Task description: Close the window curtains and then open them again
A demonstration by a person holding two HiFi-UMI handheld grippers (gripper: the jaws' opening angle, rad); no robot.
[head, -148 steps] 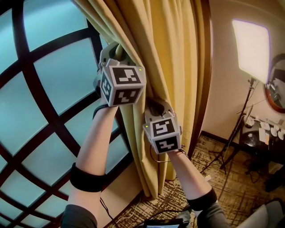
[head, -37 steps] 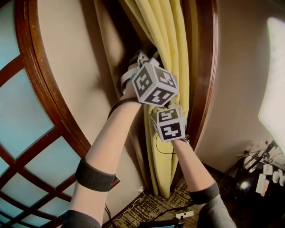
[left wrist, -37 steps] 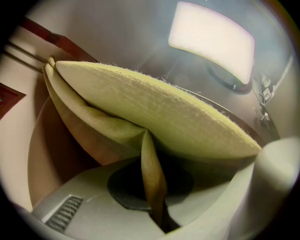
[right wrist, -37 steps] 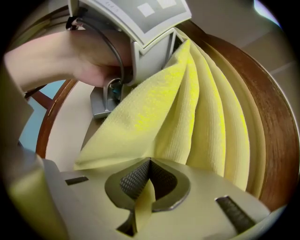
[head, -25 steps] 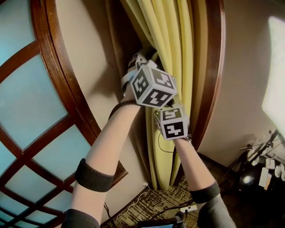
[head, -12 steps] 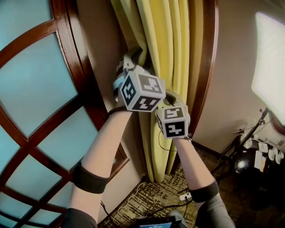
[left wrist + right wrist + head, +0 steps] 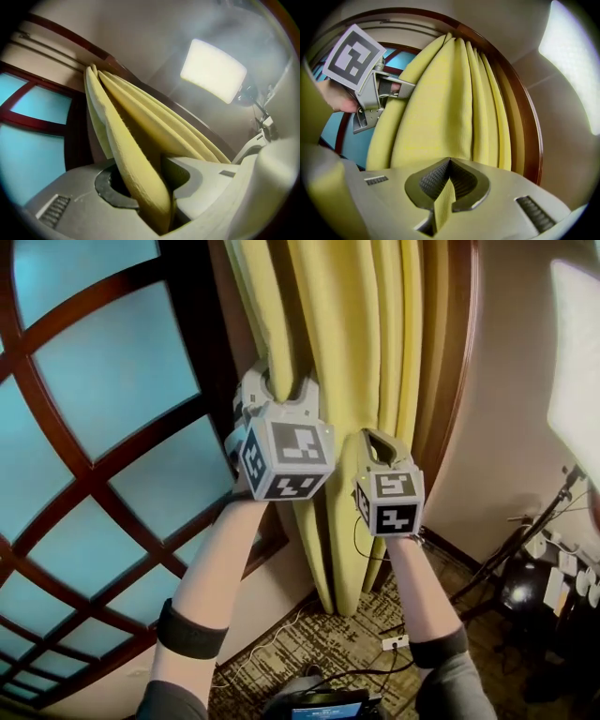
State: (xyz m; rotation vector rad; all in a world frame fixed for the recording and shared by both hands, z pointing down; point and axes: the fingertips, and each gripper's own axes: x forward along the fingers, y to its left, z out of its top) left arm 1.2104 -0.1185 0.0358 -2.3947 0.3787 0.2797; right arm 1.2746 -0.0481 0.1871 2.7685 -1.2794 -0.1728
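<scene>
We keep our right gripper (image 7: 382,439) pinched shut on a thin fold of the yellow curtain (image 7: 347,352), which hangs bunched at the right side of the window (image 7: 103,409). Our left gripper (image 7: 279,382) has just been opening, and a fold lies loose between its parted jaws. Both grippers sit lower than half a second ago, and more glass shows.

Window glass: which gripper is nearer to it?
Left. The left gripper, jaws just opened around the curtain, is beside the window glass; the right gripper, pinching the curtain, is farther right.

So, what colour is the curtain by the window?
Yellow. The curtain shows best in the right gripper view.
</scene>
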